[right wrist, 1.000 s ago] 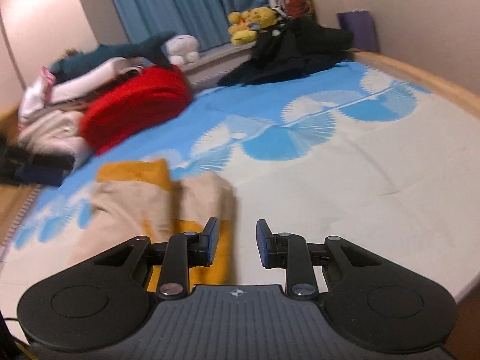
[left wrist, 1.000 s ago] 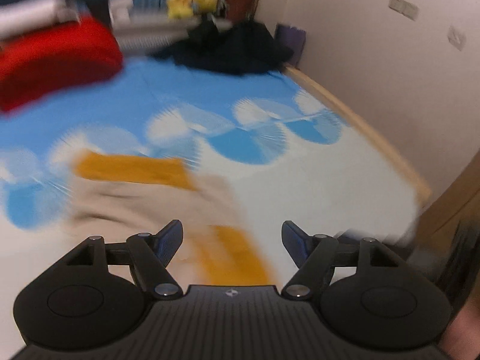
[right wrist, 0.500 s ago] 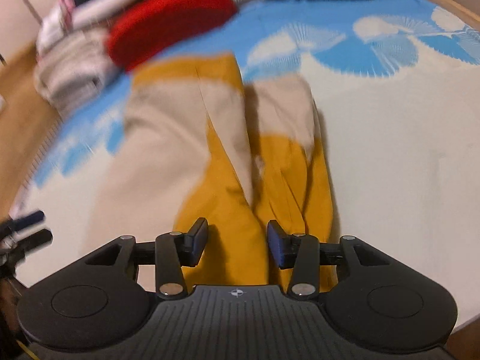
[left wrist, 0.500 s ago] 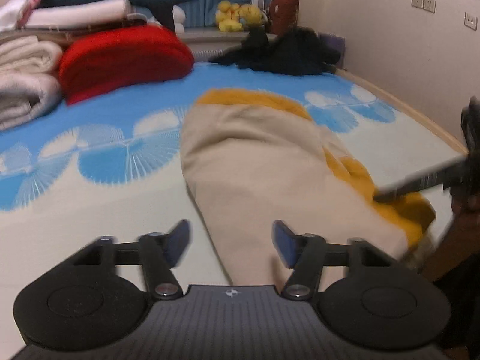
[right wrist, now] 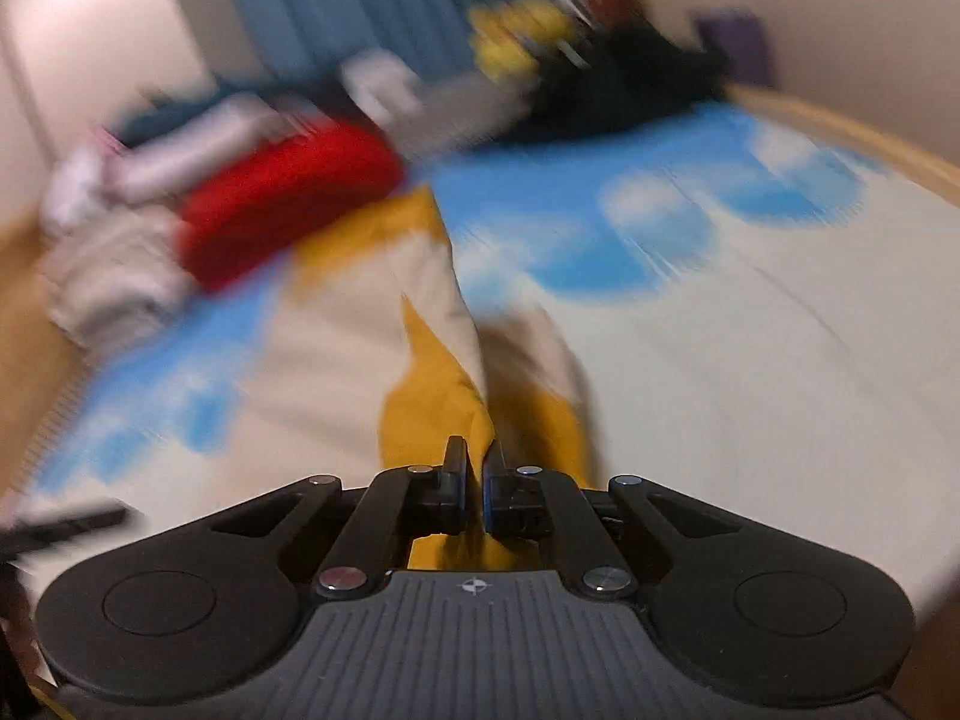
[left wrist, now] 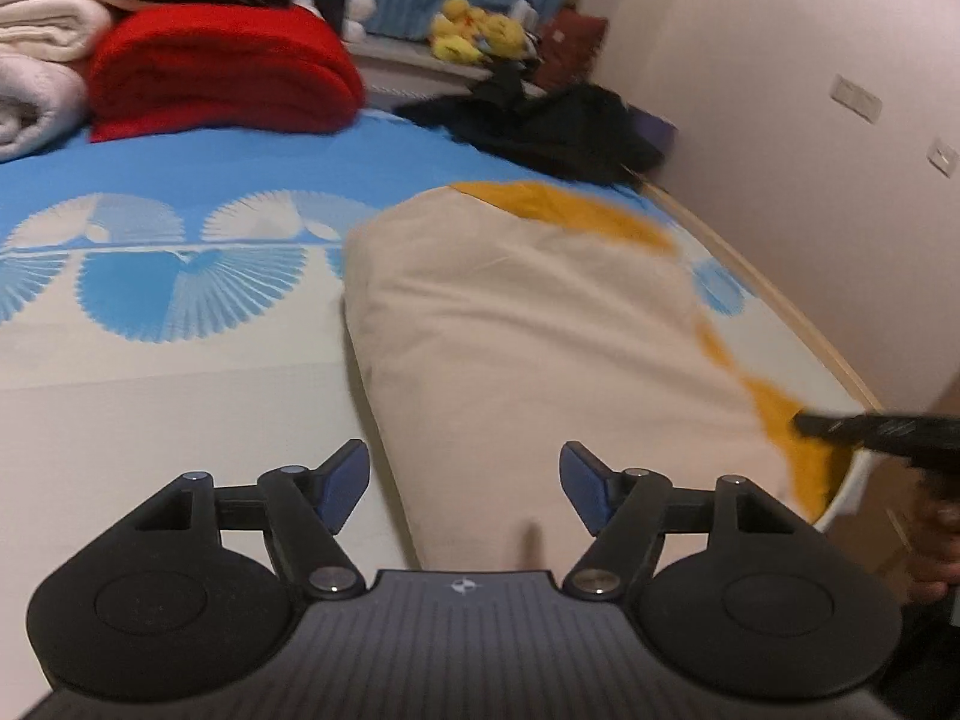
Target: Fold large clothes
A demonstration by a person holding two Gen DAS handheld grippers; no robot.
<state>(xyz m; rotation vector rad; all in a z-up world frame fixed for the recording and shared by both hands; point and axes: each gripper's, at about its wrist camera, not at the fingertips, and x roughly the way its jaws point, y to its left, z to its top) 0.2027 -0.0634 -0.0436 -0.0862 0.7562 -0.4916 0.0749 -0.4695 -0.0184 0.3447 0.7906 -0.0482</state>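
Bed edge [left wrist: 780,306] runs along the wall on your right; bare bedspread [left wrist: 150,420] lies to the left. Beige-and-yellow garment [left wrist: 540,348] lies flat ahead. Your left gripper [left wrist: 465,483] hangs spread wide over its near end, holding nothing. Your right gripper [right wrist: 474,474] is pinched onto the garment's yellow fold.

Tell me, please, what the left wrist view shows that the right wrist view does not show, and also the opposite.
Only the left wrist view shows the left claw, open just above the beige side of the beige and yellow garment, and two wall plates.

Only the right wrist view shows the right claw shut on a yellow fold of the garment; this picture is blurred.

Both show the garment lying on the blue and white bedcover, the red blanket, the dark clothes and the yellow plush toy.
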